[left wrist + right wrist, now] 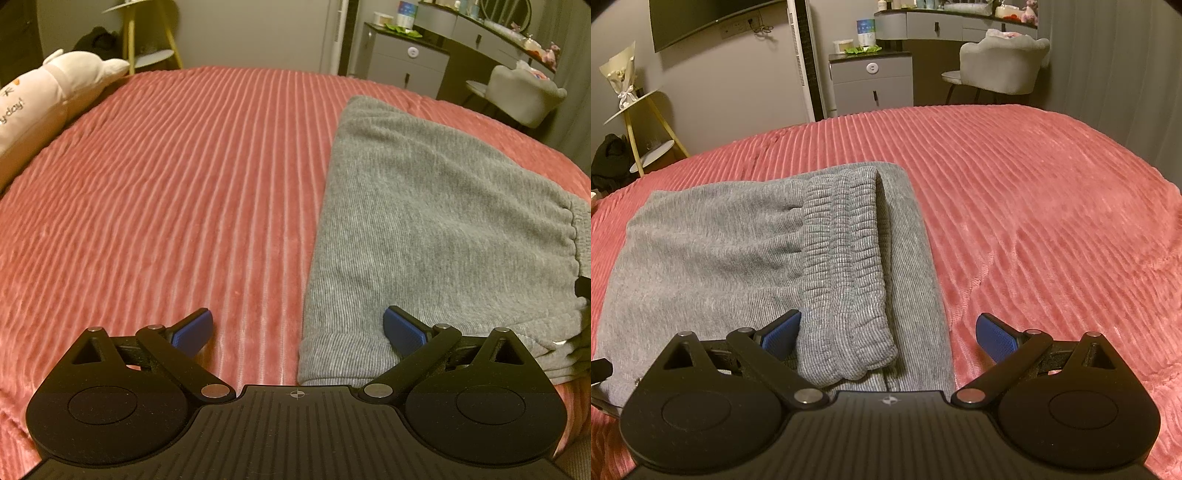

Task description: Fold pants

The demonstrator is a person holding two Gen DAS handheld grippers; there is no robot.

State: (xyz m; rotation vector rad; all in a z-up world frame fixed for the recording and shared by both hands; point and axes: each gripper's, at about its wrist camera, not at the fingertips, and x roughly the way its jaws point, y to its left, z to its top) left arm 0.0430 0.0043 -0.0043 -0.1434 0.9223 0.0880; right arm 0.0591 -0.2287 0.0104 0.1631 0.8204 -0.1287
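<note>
gray pants [738,258] lie folded on the pink bedspread [1034,221], long axis running away from both wide-open, empty grippers: left gripper [297,328] at the fold edge, right gripper [888,334] over the waistband [846,258].

Grey pants [713,254]: matt ribbed knit cloth. Pink bedspread [166,192]: plush corded fabric, slight sheen. Left gripper [297,330]: matt black plastic, textured blue pads.

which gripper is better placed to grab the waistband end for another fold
Right. The right gripper is open with the ribbed waistband between its fingers. The left gripper is also open but sits at the folded edge of the grey pants, half over the pink bedspread.
</note>
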